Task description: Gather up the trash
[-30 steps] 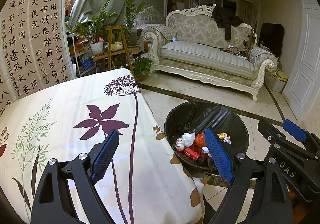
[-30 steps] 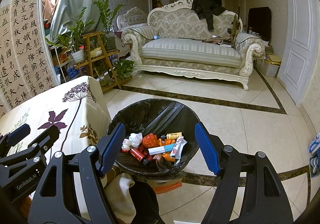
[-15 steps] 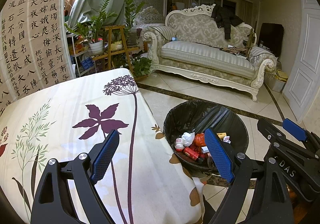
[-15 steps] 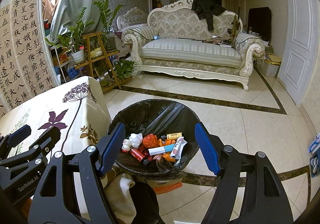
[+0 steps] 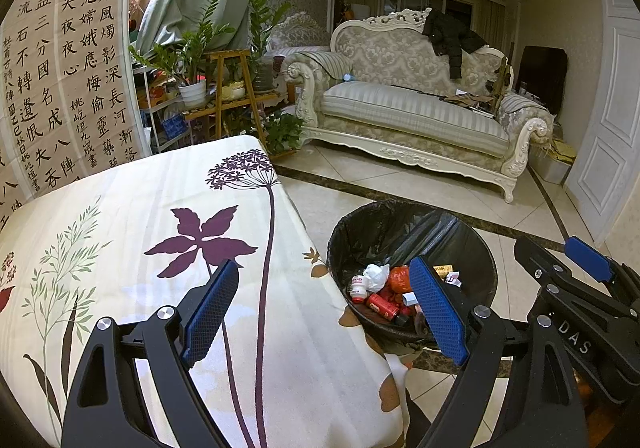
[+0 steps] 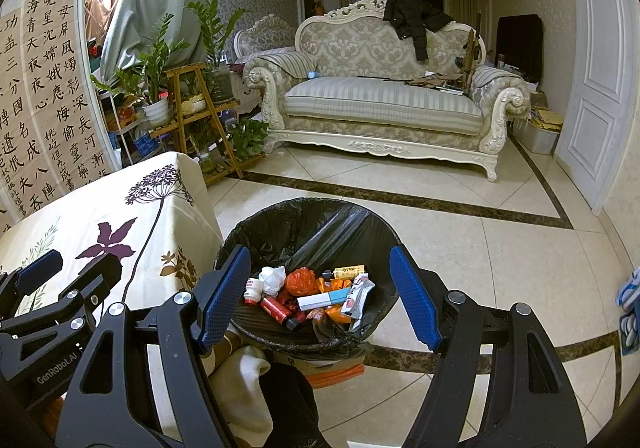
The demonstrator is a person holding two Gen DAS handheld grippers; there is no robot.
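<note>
A round bin with a black liner [image 6: 304, 224] stands on the tile floor beside the table and holds several pieces of trash [image 6: 316, 294]: wrappers, small bottles, a white crumpled bag. It also shows in the left wrist view [image 5: 404, 224]. My right gripper [image 6: 320, 296] is open and empty, above the bin. My left gripper [image 5: 324, 308] is open and empty, over the table's corner next to the bin. The table is covered with a cream floral cloth [image 5: 140, 216] with no trash on the part in view.
An ornate cream sofa [image 6: 384, 104] stands across the tiled floor. A wooden plant stand with potted plants [image 6: 192, 88] is beyond the table. A calligraphy screen [image 5: 60, 68] lines the left. A white door [image 6: 600, 68] is at the right.
</note>
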